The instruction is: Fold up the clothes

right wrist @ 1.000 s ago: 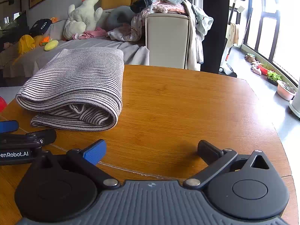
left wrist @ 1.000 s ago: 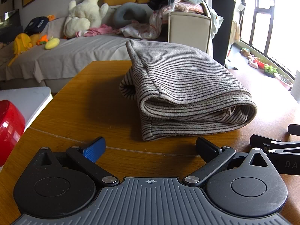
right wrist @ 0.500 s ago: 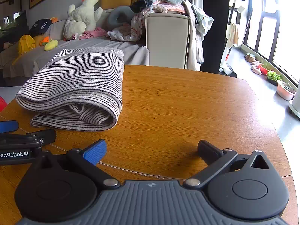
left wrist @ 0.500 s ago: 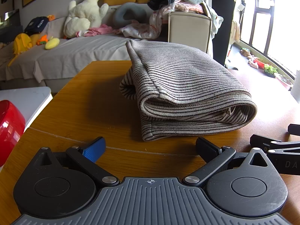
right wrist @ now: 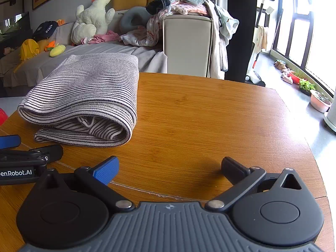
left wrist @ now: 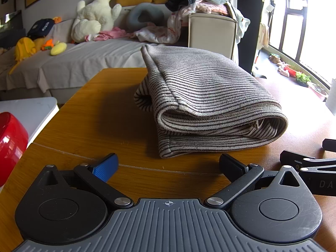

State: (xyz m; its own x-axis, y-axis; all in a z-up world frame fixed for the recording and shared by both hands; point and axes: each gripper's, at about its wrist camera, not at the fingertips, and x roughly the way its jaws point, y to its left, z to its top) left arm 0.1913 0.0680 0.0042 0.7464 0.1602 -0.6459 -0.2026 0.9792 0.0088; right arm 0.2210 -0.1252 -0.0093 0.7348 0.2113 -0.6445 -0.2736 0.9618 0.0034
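Note:
A grey striped garment (left wrist: pixel 205 103) lies folded in a thick bundle on the wooden table (left wrist: pixel 100 115). In the right wrist view the same striped garment (right wrist: pixel 84 96) sits to the left on the table (right wrist: pixel 210 121). My left gripper (left wrist: pixel 168 166) rests low at the table's near edge, open, with nothing between its fingers, a short way in front of the bundle. Just as low, my right gripper (right wrist: pixel 170 168) is open and empty, to the right of the bundle. Each gripper shows at the edge of the other's view.
A red object (left wrist: pixel 10 145) and a white surface (left wrist: pixel 27 111) lie left of the table. Behind stands a sofa (left wrist: pixel 84 63) with plush toys and a beige armchair (right wrist: pixel 187 44) heaped with clothes. Windows and floor plants are at right.

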